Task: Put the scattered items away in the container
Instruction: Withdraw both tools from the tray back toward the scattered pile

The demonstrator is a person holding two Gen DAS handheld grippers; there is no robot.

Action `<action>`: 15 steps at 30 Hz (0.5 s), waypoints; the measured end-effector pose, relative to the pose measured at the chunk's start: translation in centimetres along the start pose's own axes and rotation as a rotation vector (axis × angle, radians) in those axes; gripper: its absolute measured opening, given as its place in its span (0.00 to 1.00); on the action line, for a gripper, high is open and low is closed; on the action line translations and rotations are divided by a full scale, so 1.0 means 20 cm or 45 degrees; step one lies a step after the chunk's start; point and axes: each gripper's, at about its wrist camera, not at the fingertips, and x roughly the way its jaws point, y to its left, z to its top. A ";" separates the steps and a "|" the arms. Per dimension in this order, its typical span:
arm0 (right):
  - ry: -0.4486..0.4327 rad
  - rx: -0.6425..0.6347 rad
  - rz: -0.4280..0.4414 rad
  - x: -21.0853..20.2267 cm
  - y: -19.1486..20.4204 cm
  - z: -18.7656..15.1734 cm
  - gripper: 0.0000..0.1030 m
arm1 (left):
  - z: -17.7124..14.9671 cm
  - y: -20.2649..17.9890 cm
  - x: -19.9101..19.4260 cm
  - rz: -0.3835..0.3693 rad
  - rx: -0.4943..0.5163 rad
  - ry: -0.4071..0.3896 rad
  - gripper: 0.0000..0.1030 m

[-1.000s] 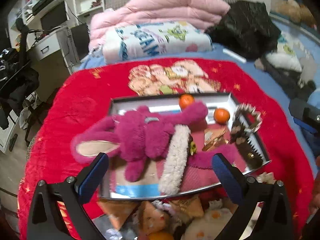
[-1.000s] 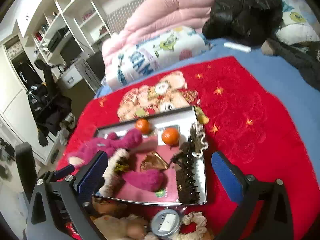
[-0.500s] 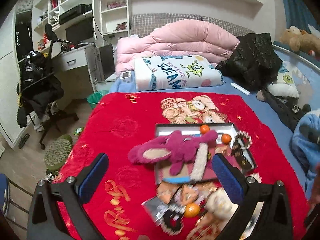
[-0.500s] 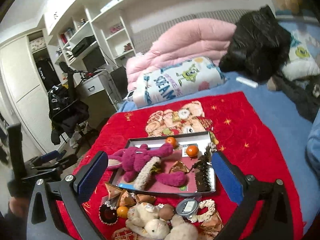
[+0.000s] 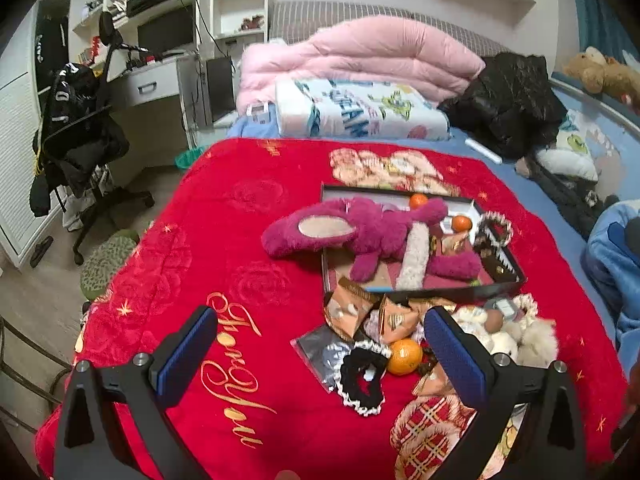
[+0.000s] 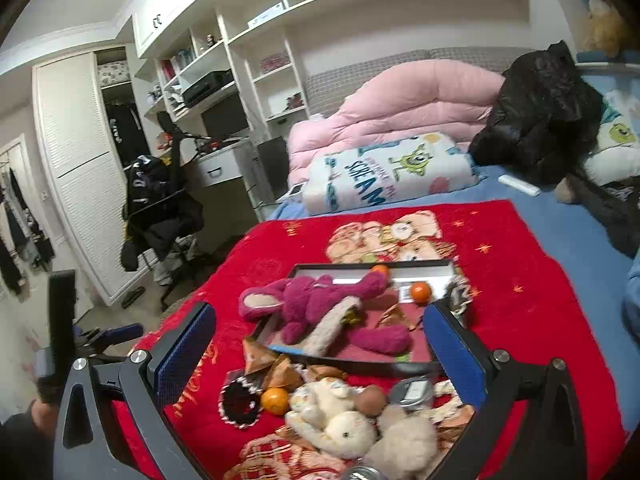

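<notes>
A shallow black tray (image 5: 502, 283) (image 6: 360, 364) sits on the red blanket and holds a magenta plush toy (image 5: 360, 228) (image 6: 312, 300), two oranges (image 5: 462, 223) (image 6: 421, 292) and small items. In front of it lie a loose orange (image 5: 405, 356) (image 6: 275, 400), a black scrunchie (image 5: 362, 378) (image 6: 239, 402), tan wrapped packets (image 5: 352, 312) (image 6: 276, 368) and a cream plush (image 5: 516, 336) (image 6: 336, 416). My left gripper (image 5: 320, 354) is open and empty above the near blanket. My right gripper (image 6: 320, 352) is open and empty above the pile. The left gripper also shows at the left edge of the right wrist view (image 6: 108, 334).
The red blanket (image 5: 240, 240) covers a bed with a folded pink duvet (image 5: 360, 56), a printed pillow (image 6: 392, 176) and a black jacket (image 6: 548, 108) at the back. A desk and an office chair (image 5: 80, 140) stand left of the bed edge.
Both grippers have pulled back and up from the tray, so the loose pile in front of it has come into view. Both stay open and empty.
</notes>
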 end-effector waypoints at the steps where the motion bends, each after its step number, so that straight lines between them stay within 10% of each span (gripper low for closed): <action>1: 0.009 -0.013 0.018 0.01 0.01 -0.01 1.00 | -0.01 0.00 0.02 0.009 0.000 0.018 1.00; 15: 0.326 0.006 0.079 0.32 -0.08 -0.27 0.84 | -0.06 -0.03 0.28 0.066 0.035 0.163 1.00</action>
